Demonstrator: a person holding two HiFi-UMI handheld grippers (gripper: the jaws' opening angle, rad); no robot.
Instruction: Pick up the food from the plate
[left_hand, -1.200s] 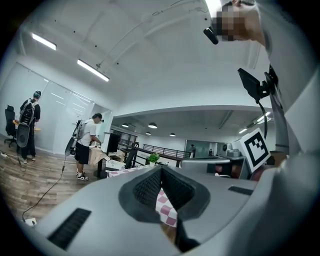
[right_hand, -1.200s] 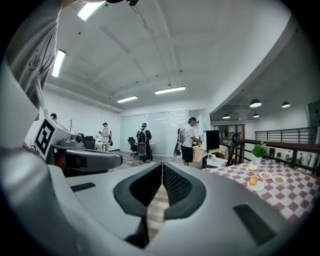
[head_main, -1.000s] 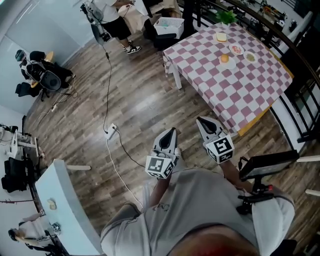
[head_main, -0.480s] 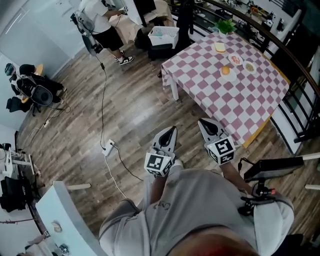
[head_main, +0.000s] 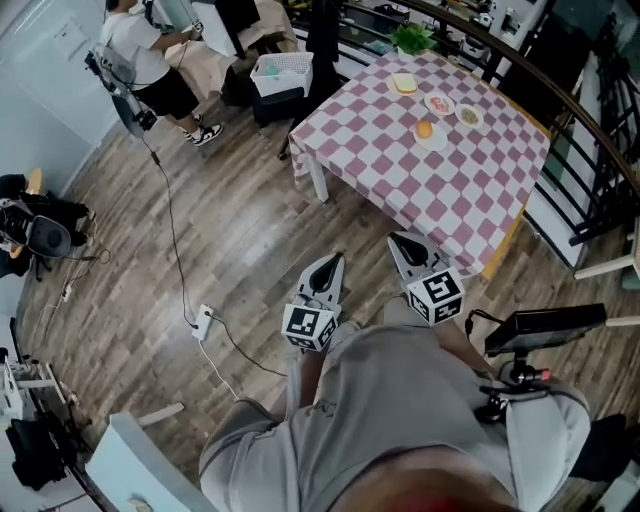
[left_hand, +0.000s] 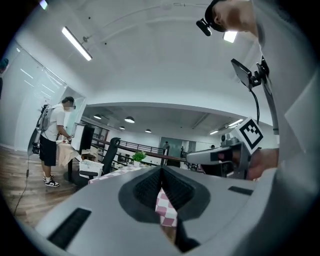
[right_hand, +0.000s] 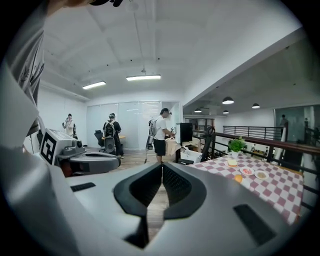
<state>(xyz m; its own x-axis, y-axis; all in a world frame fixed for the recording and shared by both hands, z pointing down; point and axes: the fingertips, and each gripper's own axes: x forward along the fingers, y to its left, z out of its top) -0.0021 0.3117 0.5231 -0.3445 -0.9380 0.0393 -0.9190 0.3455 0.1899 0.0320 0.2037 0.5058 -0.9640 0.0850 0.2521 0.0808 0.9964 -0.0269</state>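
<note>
At the counter's far end, the food rests on a plate, well ahead of both grippers. The right gripper is nearer than the left gripper. Both are pressed together and empty.

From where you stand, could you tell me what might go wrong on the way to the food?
The cable and power strip lie on the floor close by, so they are a trip hazard. The left tongs and right tongs are both shut and must open first. The plates sit close together, so one could easily get knocked.
</note>
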